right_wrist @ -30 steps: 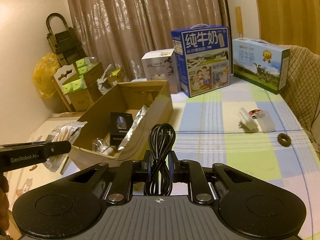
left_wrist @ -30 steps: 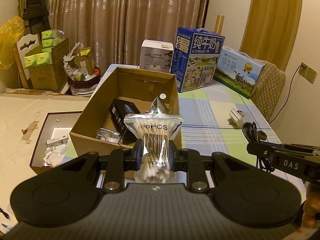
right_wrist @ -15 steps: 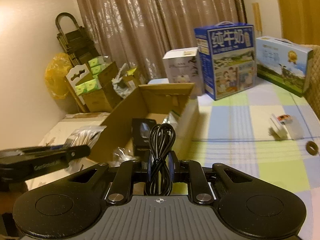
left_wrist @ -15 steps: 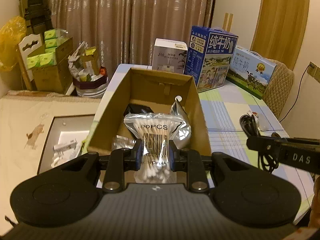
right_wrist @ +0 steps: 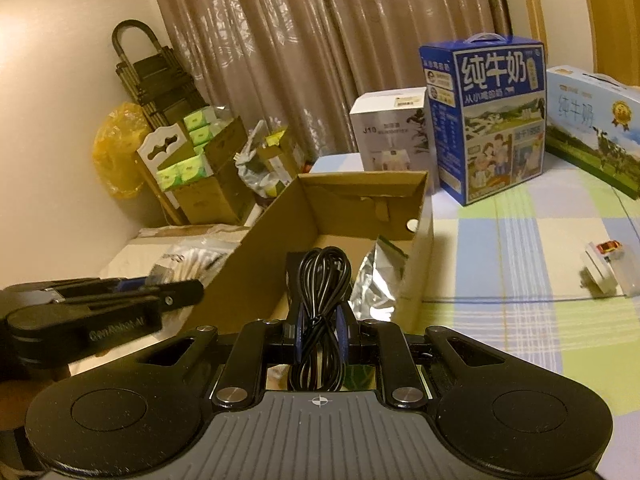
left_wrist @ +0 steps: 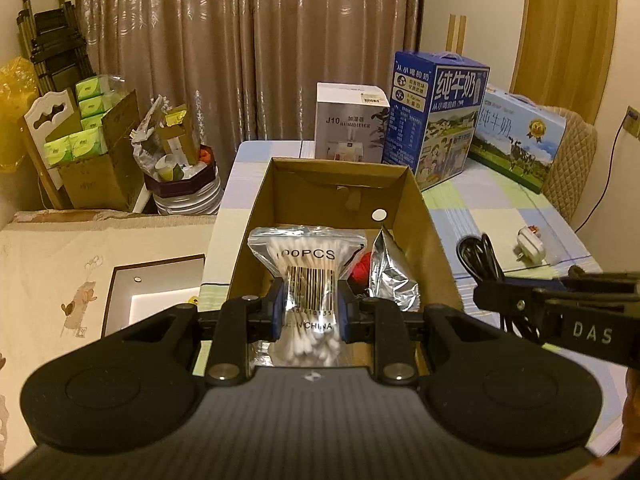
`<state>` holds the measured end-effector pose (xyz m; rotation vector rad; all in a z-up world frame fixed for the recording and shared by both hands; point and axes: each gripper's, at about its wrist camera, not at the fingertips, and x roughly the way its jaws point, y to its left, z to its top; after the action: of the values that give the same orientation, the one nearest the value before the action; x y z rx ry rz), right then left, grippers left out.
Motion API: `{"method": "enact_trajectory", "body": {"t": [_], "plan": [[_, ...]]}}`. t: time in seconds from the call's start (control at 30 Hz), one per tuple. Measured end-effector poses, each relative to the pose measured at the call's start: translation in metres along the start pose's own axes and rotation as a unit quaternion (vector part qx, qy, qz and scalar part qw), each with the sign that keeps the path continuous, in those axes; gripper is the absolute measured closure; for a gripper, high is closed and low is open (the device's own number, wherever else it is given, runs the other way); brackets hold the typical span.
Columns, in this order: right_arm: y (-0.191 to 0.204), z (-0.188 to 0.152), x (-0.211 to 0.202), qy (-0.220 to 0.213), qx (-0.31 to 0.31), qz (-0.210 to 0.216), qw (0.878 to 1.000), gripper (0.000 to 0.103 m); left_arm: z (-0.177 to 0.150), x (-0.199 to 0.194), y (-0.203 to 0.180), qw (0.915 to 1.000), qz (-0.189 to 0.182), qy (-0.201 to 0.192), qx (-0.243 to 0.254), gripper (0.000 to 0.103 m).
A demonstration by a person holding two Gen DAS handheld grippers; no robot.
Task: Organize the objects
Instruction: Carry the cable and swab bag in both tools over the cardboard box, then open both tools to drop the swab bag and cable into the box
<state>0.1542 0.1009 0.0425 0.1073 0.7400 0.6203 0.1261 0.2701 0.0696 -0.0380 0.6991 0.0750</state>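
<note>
My left gripper (left_wrist: 310, 306) is shut on a clear bag of cotton swabs (left_wrist: 306, 264), held upright in front of the open cardboard box (left_wrist: 416, 196). A coiled black cable (right_wrist: 322, 280) stands between the pads of my right gripper (right_wrist: 320, 330), which is shut on it near the box (right_wrist: 264, 240). Inside the box lie a silver foil pouch (left_wrist: 390, 270) and something red (left_wrist: 362, 270). In the left wrist view the right gripper (left_wrist: 486, 300) shows at the right edge with the cable (left_wrist: 478, 258). The left gripper (right_wrist: 196, 292) with the swab bag (right_wrist: 192, 258) shows at left in the right wrist view.
On the checked tablecloth (right_wrist: 520, 240) stand a blue milk carton box (right_wrist: 486, 120), a white humidifier box (right_wrist: 394, 132) and a second milk box (right_wrist: 596, 124). A white plug adapter (right_wrist: 604, 268) lies at right. Left of the table are cartons of tissues (left_wrist: 86, 140).
Both grippers have moved left across the table with their loads. The box now lies straight ahead of the left gripper, and the right gripper has come up to its near end.
</note>
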Motion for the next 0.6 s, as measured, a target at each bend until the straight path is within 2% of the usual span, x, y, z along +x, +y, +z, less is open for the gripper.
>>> {"method": "enact_trajectory", "body": {"t": [0.5,0.57,0.6], "plan": [[-0.002,0.006,0.017,0.005,0.006,-0.003,1.0,0.089,0.006,0.023,0.001,0.9998,-0.008,0.011,0.015,0.082],[-0.003,0.006,0.018,0.005,0.008,-0.004,1.0,0.089,0.006,0.027,0.001,0.9997,-0.009,0.014,0.017,0.08],[-0.004,0.007,0.018,0.006,0.009,-0.004,1.0,0.089,0.006,0.03,0.002,0.9997,-0.007,0.016,0.019,0.076]]}}
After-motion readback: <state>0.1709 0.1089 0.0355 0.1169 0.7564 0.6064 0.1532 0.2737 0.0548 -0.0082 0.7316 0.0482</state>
